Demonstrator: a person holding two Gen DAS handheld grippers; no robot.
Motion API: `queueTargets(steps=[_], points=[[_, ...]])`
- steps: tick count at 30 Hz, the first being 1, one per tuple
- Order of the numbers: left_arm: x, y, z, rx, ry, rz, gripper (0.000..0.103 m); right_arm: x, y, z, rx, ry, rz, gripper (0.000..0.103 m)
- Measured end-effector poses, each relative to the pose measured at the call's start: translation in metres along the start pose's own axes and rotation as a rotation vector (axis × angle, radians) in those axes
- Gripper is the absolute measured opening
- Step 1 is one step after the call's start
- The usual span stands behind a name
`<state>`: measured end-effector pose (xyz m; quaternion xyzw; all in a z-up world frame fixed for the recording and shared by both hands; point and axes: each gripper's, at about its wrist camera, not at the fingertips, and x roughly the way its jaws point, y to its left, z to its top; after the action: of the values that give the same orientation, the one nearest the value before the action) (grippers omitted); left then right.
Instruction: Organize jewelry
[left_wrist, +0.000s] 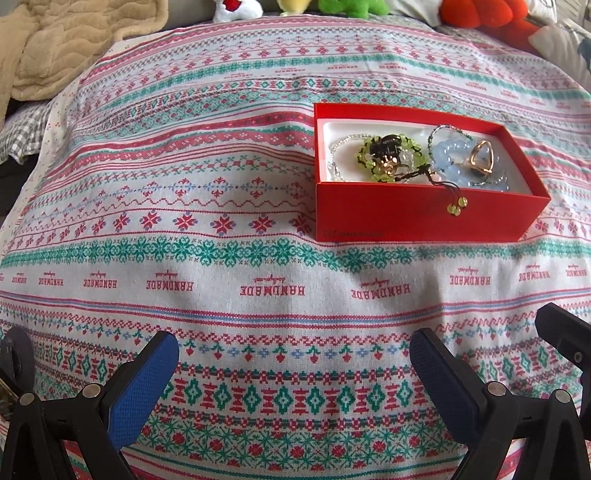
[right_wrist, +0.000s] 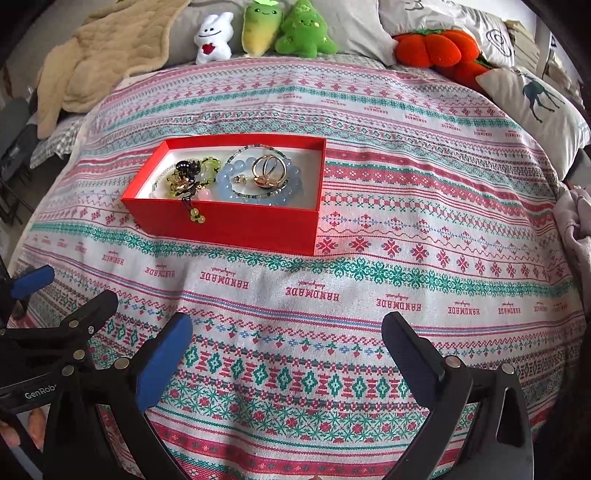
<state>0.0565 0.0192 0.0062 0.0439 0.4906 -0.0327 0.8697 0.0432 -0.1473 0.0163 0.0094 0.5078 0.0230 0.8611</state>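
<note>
Here, left wrist view: left gripper (left_wrist: 293, 384) held above a patterned bedspread (left_wrist: 221, 258), jaws spread wide, blue pads (left_wrist: 144, 387) facing each other, only cloth between them, nothing gripped. Red box (left_wrist: 424, 218) sits on the spread ahead and right of the gripper, well apart from it, lid off, white lining showing. Inside: green bead bracelet (left_wrist: 369, 157) with a dark claw clip (left_wrist: 389, 142) on top toward the left half; pale blue bead bracelet (left_wrist: 448, 157) and a gold ring-shaped piece (left_wrist: 480, 158) toward the right. A dark cord with small green beads (left_wrist: 457, 206) hangs over the near wall. Beige blanket (left_wrist: 66, 40) at far left; plush toys along the far edge. Right wrist view: right gripper (right_wrist: 286, 354) also over bare cloth, jaws as wide as they go, nothing between the pads (right_wrist: 162, 362). Red box (right_wrist: 236, 225) lies ahead and left, same jewelry inside, blue bracelet (right_wrist: 236, 181) ringed around gold rings (right_wrist: 269, 168), cord beads (right_wrist: 197, 218) draped over the front wall. Part of the left gripper (right_wrist: 33, 280) shows at the left edge. White plush (right_wrist: 214, 37), two green plushes (right_wrist: 284, 31), an orange plush (right_wrist: 436, 46) and a deer pillow (right_wrist: 535, 99) line the far side.
</note>
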Motion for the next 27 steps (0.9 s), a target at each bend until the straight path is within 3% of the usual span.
queueTargets(steps=[27], points=[[0.0024,-0.0004,-0.0028,0.012,0.006,0.004,0.103,0.0070,0.0027,-0.0030,-0.001,0.016,-0.005,0.103]])
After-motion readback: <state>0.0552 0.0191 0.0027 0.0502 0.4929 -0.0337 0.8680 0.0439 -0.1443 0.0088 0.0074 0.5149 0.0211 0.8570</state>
